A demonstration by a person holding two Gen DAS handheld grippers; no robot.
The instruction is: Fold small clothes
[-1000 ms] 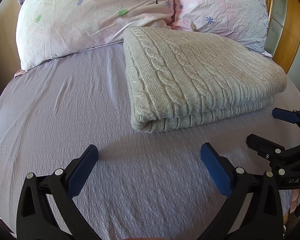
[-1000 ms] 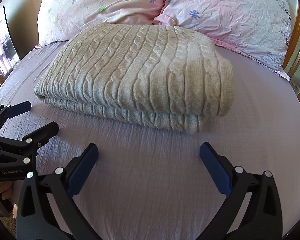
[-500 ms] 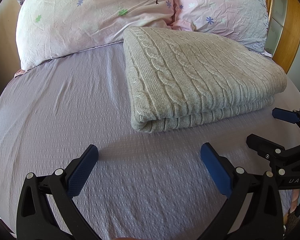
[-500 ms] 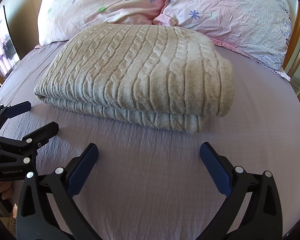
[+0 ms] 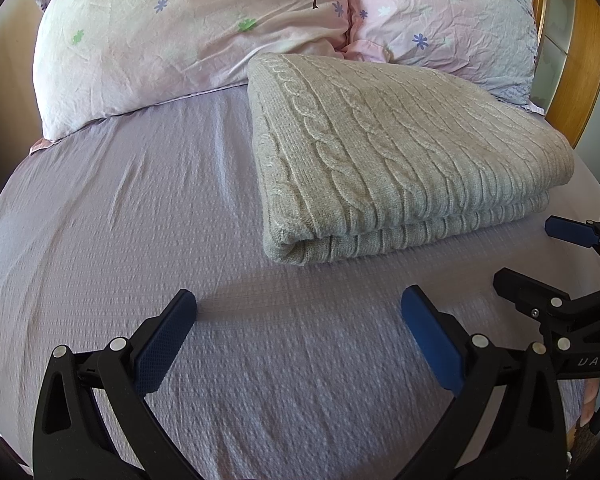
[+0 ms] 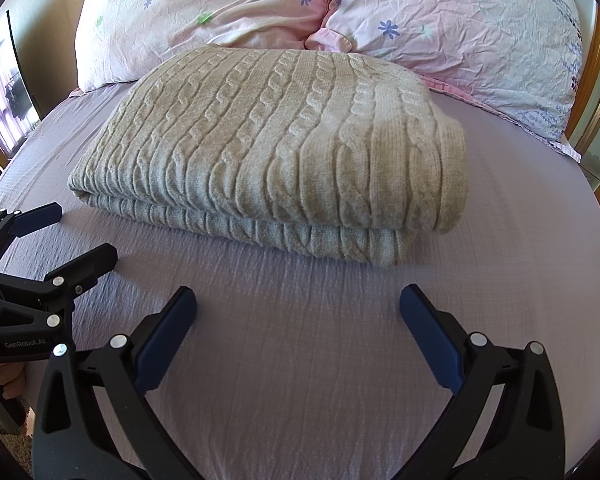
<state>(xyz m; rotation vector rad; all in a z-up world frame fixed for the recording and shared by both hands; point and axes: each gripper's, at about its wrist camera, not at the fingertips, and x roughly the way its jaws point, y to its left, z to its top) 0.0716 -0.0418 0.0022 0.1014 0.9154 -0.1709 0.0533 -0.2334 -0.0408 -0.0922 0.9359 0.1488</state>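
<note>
Garment: a grey cable-knit sweater [image 5: 400, 160] lies on the bed [image 5: 120, 240], its far edge against the two pillows [image 5: 180, 32].
Done: it looks already folded into a neat, layered rectangle with squared edges.
Left: little or nothing on this piece, as far as I can judge; no other garment is in view.
Left gripper [image 5: 300, 320]: spread wide, empty, near the sweater's front edge.
Right gripper [image 6: 298, 316]: likewise spread, holding nothing, clear of the sweater.

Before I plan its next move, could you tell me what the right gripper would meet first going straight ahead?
Probably the near edge of the folded sweater; the open right gripper points at it across bare sheet.
</note>
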